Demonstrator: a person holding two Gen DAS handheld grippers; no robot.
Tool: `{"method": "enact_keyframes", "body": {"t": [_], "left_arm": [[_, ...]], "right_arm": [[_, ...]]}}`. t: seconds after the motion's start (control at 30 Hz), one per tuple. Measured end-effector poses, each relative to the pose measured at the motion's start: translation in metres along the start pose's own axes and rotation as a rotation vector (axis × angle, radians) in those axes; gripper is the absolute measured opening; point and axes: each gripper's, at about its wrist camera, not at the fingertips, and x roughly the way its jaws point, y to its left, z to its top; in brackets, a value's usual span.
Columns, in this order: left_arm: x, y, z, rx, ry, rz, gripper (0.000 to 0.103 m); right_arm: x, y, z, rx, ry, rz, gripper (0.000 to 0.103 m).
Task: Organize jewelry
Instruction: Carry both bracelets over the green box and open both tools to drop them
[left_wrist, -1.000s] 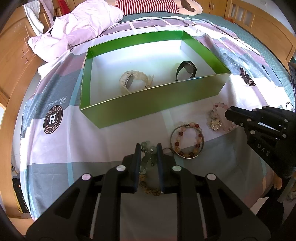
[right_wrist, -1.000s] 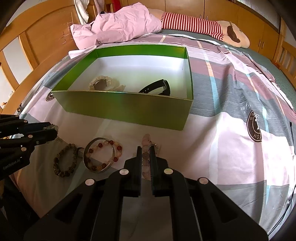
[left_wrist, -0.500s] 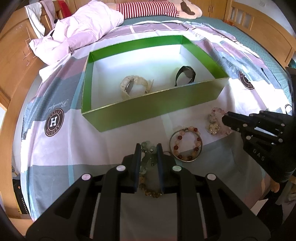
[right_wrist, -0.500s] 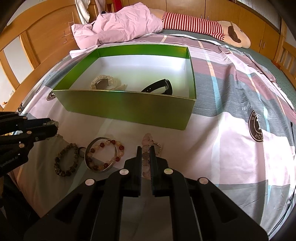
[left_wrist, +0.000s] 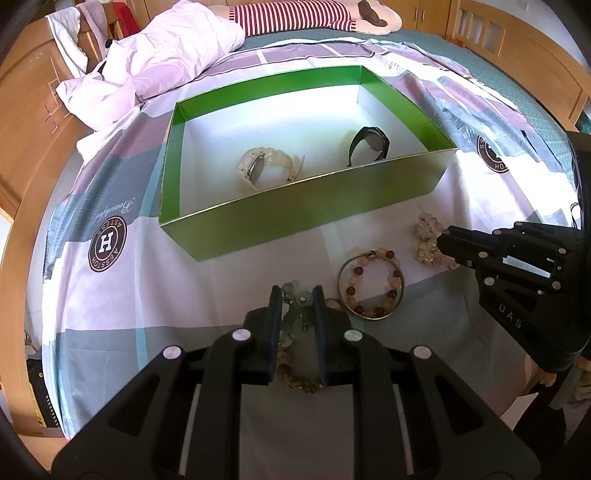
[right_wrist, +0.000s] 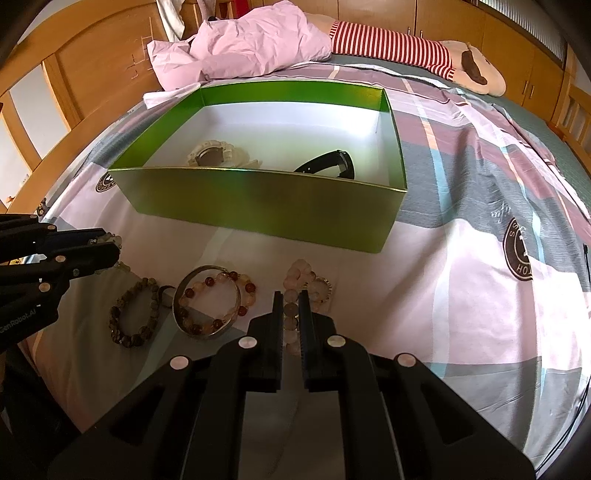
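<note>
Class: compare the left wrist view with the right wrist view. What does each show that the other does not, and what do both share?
Only the left wrist view shows the pale green bead bracelet clearly, pinched in the left gripper. Only the right wrist view shows the whole dark olive bead bracelet lying on the bedsheet. Both show the green cardboard box, its white watch and black watch.

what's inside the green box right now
Two watches lie on the white floor of the green box: a cream watch and a black watch. The near wall hides the floor strip behind it.
</note>
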Motion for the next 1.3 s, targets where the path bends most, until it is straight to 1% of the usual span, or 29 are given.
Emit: {"method": "enact_keyframes", "body": {"t": [0.33, 0.5, 0.6, 0.67, 0.73, 0.77, 0.8, 0.87, 0.93, 1.0, 1.1, 1.2, 1.3], "left_arm": [[-0.002, 0.002, 0.001, -0.013, -0.011, -0.001, 0.017], [-0.002, 0.007, 0.004, -0.028, -0.013, 0.005, 0.017], [-0.009, 0.014, 0.013, -0.051, -0.035, 0.006, 0.017], [-0.017, 0.019, 0.024, -0.067, -0.062, 0.007, 0.017], [-0.028, 0.026, 0.039, -0.080, -0.104, -0.001, 0.017], [-0.032, 0.032, 0.046, -0.095, -0.121, -0.022, 0.017], [-0.033, 0.039, 0.051, -0.118, -0.121, -0.065, 0.017], [-0.026, 0.057, 0.061, -0.197, -0.099, -0.180, 0.017], [-0.021, 0.065, 0.069, -0.229, -0.106, -0.185, 0.017], [-0.016, 0.072, 0.076, -0.242, -0.125, -0.178, 0.017], [-0.006, 0.078, 0.087, -0.272, -0.133, -0.188, 0.017], [0.011, 0.080, 0.093, -0.285, -0.113, -0.148, 0.017], [0.030, 0.082, 0.096, -0.310, -0.090, -0.132, 0.017]], "right_arm": [[-0.001, 0.002, 0.000, 0.006, -0.010, 0.003, 0.008], [-0.007, 0.005, 0.002, 0.006, -0.028, 0.022, 0.008], [-0.017, 0.009, 0.009, 0.003, -0.052, 0.037, 0.008], [-0.027, 0.010, 0.019, 0.003, -0.088, 0.047, 0.008], [-0.038, 0.009, 0.035, 0.022, -0.129, 0.079, 0.008], [-0.042, 0.007, 0.041, 0.034, -0.143, 0.092, 0.008], [-0.045, 0.005, 0.050, 0.046, -0.162, 0.103, 0.008], [-0.050, 0.002, 0.064, 0.052, -0.200, 0.097, 0.008], [-0.051, 0.002, 0.077, 0.046, -0.224, 0.078, 0.008], [-0.046, -0.001, 0.089, 0.050, -0.240, 0.075, 0.008], [-0.033, -0.005, 0.099, 0.061, -0.237, 0.064, 0.008], [-0.013, -0.010, 0.099, 0.068, -0.213, 0.050, 0.008], [0.007, -0.017, 0.094, 0.089, -0.176, 0.039, 0.008]]}}
